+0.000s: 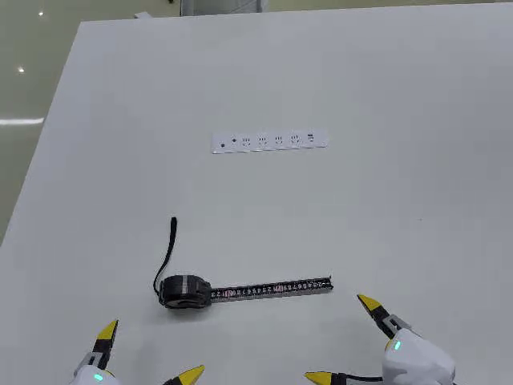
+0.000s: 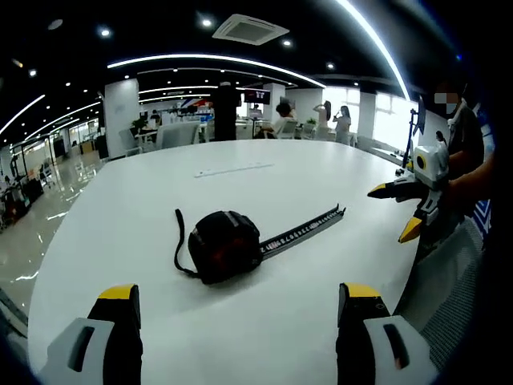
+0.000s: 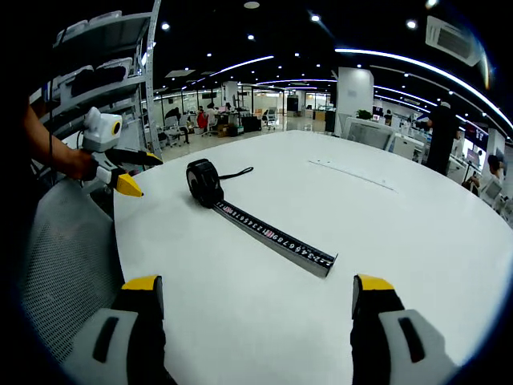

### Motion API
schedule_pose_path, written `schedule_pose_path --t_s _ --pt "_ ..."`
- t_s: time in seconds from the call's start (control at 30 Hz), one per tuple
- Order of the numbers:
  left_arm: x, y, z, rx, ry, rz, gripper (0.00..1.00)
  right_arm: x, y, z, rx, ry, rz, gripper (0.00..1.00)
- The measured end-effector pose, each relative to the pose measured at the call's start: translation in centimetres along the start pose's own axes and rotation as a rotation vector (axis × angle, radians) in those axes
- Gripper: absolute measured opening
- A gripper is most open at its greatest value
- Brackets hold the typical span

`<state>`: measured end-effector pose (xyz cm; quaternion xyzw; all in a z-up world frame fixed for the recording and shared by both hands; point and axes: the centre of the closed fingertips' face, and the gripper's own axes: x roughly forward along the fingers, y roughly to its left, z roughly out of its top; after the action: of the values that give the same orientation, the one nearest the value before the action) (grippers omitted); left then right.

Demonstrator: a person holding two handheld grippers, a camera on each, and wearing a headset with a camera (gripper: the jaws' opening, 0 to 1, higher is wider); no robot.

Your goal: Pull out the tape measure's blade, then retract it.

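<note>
A black tape measure lies on the white table with its blade pulled out to the right and its strap trailing away from me. My left gripper is open near the table's front edge, just short of the case. My right gripper is open too, close to the blade's tip. Neither holds anything. The right gripper view shows the case and the blade running toward its jaws.
A white power strip lies flat farther back on the table. The table's left edge drops to a glossy floor. An office with people and desks lies beyond the table in both gripper views.
</note>
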<state>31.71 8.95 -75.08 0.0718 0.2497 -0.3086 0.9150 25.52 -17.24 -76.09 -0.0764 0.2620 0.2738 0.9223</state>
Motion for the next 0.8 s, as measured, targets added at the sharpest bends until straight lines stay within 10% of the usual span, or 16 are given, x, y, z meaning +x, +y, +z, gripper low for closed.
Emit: schedule_pose_path --t_s 0.8 --pt "-0.1 -1.5 0.2 -0.021 0.031 0.126 1.00 0.2 1.5 0.7 0.042 -0.017 -0.064 0.98"
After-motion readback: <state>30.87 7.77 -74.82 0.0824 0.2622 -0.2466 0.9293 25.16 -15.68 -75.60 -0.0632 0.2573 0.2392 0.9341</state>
